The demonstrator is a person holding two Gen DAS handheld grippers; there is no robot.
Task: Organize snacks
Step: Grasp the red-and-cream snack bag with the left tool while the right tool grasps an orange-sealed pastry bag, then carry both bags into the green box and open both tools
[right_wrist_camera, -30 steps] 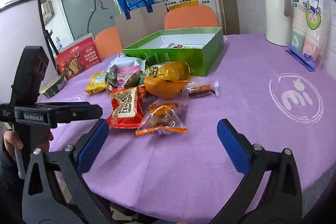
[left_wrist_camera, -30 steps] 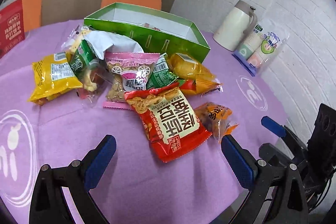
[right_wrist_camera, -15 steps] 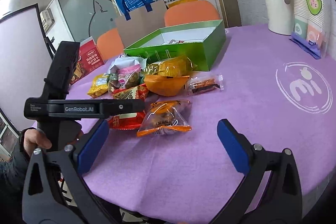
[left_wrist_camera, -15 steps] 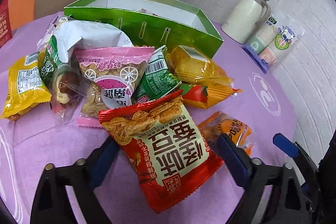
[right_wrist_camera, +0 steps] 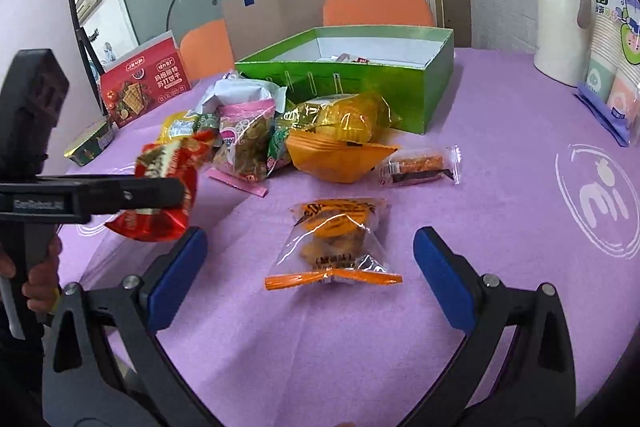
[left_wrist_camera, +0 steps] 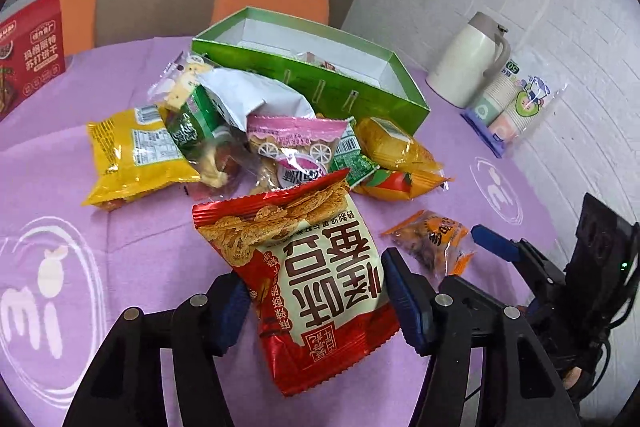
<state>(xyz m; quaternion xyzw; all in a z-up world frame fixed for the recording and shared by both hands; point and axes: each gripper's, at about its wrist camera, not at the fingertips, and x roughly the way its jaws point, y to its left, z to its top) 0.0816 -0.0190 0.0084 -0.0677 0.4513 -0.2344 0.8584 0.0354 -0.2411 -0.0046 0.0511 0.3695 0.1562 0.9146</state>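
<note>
Left tool (left_wrist_camera: 316, 301): we grip the red packet (left_wrist_camera: 316, 267).
Right tool (right_wrist_camera: 310, 279): released, orange-trimmed packet (right_wrist_camera: 334, 243) between its fingers.
Progress: green box (left_wrist_camera: 320, 91) ahead nearly empty; we still face the pile.

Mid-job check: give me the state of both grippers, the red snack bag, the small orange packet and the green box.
left gripper: shut on red snack bag
red snack bag: gripped, lifted
right gripper: open, empty
small orange packet: flat on tablecloth, ungripped
green box: open, few items inside
</note>
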